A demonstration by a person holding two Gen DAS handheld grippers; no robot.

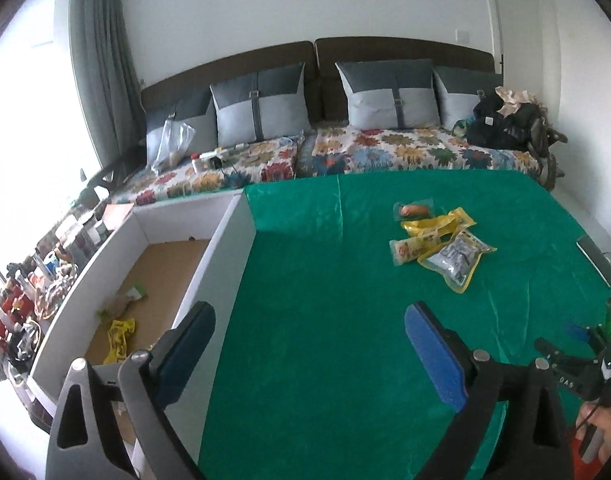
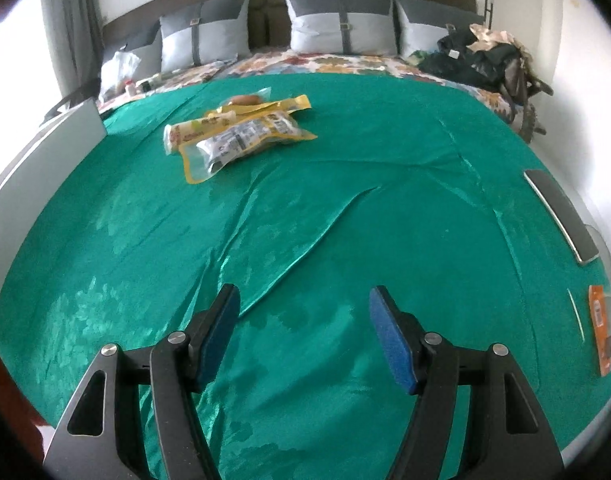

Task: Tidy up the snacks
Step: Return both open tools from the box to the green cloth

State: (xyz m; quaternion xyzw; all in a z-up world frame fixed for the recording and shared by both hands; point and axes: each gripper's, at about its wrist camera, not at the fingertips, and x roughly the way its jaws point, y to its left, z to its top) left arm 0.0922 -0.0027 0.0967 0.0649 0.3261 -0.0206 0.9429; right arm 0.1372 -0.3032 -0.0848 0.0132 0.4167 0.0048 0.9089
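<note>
both grippers, left (image 1: 309, 332) and right (image 2: 303, 322), gape empty; snacks (image 2: 233, 132) untouched

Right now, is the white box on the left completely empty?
No, the white box already holds a yellow packet and a greenish wrapper on its brown floor, seen from the left wrist.
</note>
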